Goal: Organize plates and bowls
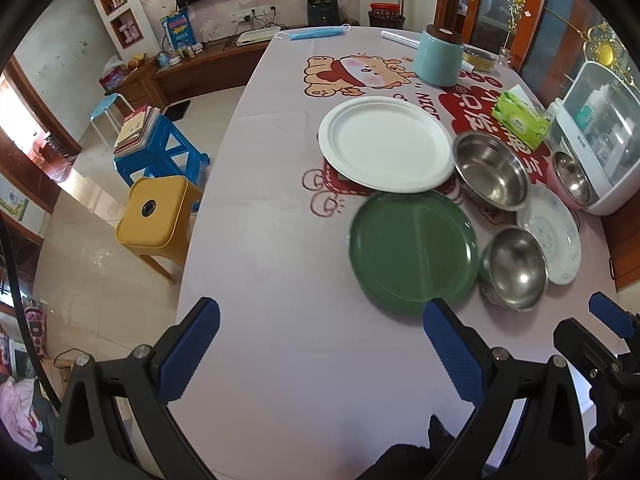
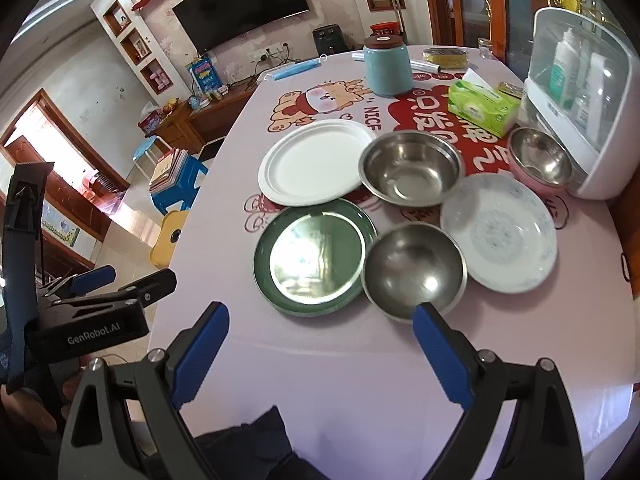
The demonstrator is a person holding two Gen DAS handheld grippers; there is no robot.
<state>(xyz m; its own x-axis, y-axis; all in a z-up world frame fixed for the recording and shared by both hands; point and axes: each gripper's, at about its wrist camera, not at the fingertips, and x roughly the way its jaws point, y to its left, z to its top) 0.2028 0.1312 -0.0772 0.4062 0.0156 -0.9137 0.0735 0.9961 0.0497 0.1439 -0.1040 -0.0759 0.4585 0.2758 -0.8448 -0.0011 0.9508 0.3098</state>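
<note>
Both claws hover level over the counter's point(image 1: 280, 240) near edge, left claw point(image 1: 320, 344) and right claw point(image 2: 320, 344) spread wide, empty. Beyond them sit the green plate point(image 2: 310, 256) touching a steel bowl point(image 2: 414, 272), then the white plate point(image 2: 316, 162), a larger bowl point(image 2: 412, 166) and a patterned plate point(image 2: 500, 232) toward the right edge.

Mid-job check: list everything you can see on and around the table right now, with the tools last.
white plate: 1, white, far left of the dish cluster
green plate: 1, green, nearest left
patterned plate: 1, pale blue-white, right
steel bowls: 2, silver, centre, one far, one near
pink bowl: 1, pink with steel inside, by the white cabinet
tissue box: 1, green, behind bowls
canister: 1, teal, far end
face mask: 1, blue, far edge
stools: yellow and blue, on floor
left tool: open, empty
right tool: open, empty
</note>
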